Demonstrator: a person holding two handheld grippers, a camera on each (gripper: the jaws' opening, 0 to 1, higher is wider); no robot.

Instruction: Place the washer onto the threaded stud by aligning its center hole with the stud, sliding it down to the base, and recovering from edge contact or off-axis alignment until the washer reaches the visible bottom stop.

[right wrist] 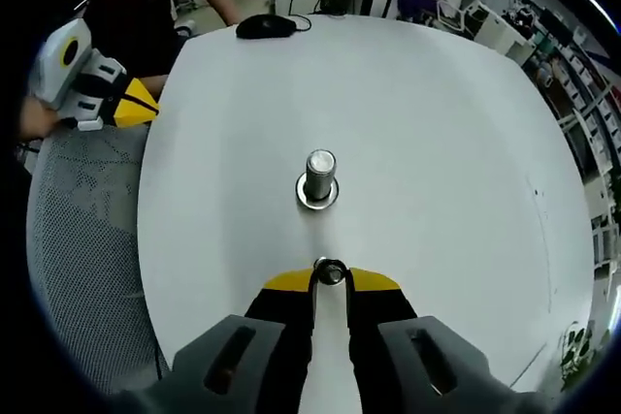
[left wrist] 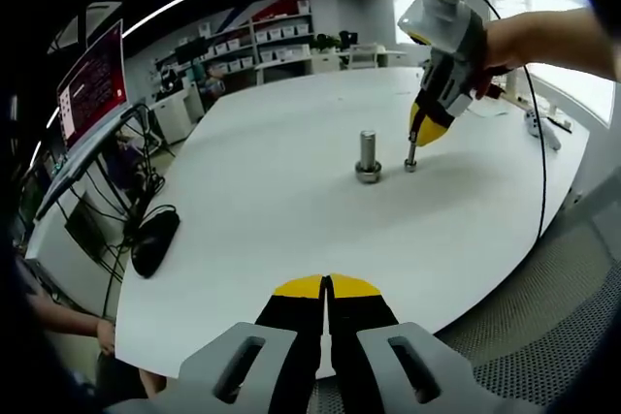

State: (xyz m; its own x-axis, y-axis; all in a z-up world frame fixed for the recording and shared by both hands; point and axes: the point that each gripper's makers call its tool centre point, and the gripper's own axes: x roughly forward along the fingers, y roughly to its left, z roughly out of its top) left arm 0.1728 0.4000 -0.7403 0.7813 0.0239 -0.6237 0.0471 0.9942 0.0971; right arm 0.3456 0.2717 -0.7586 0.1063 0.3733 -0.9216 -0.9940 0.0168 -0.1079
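Stud [right wrist: 319, 179]: I see it upright mid-table [right wrist: 437, 123], base resting on the top.
Washer [right wrist: 330, 271]: pinched on edge at my right gripper [right wrist: 330, 278] tips, just short of the stud.
Left gripper [left wrist: 327, 290]: jaws closed together, holding nothing, near the table edge.
Mouse [left wrist: 154, 241]: far side.

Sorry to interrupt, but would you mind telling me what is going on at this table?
A person holds a gripping tool in each hand over a white table. The right tool pinches a small washer at its tips, close to the table beside an upright threaded stud on a round base. The washer is not yet on the stud. The left tool waits shut at the table's edge.
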